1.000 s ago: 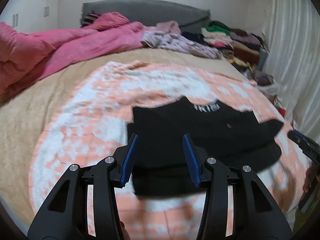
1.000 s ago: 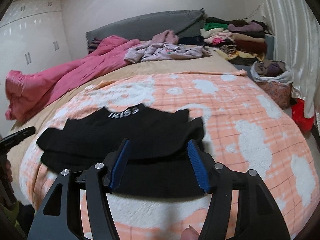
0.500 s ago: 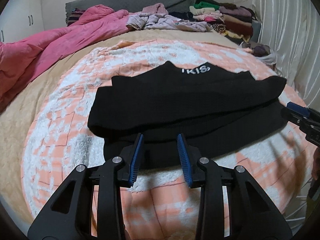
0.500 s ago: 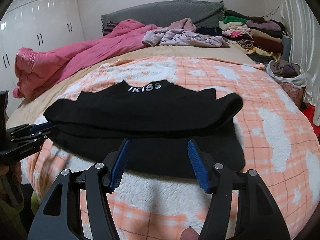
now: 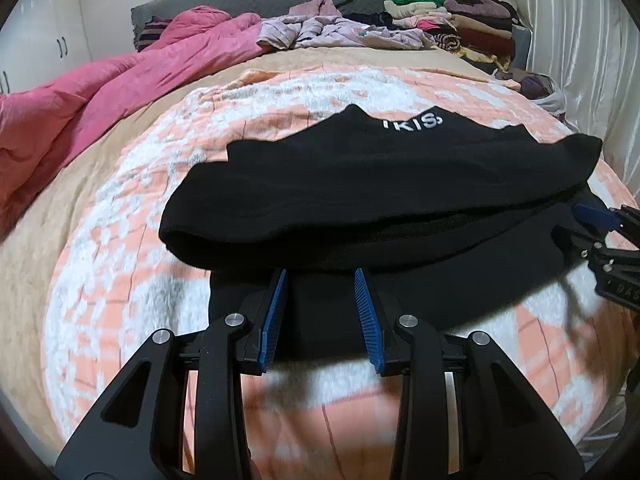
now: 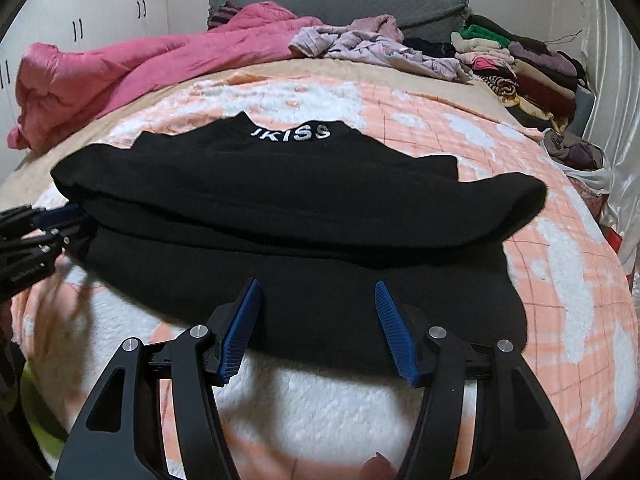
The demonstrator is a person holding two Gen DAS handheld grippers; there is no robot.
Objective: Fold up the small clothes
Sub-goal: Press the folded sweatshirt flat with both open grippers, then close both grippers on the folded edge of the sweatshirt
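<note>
Left gripper (image 5: 320, 276), lower centre of its frame: jaws parted, nothing gripped, tips over the near hem of the black garment (image 5: 380, 184). Right gripper (image 6: 318, 284), lower centre of its frame: jaws wider apart, empty, above the same hem. The garment lies partly folded mid-frame on the peach-and-white blanket (image 6: 560, 264). Upper left: pink duvet (image 5: 120, 80). Upper right: stacked clothes (image 6: 532, 68).

Soft, even indoor light, strong fisheye bend.
Dark rounded vignette at all corners; soft shadows under gripper arms on the blanket (image 6: 568, 288); faint sheen on curtain (image 5: 592, 64); slight motion blur at left edge of right wrist view; black garment (image 5: 380, 184) nearly detail-less.
</note>
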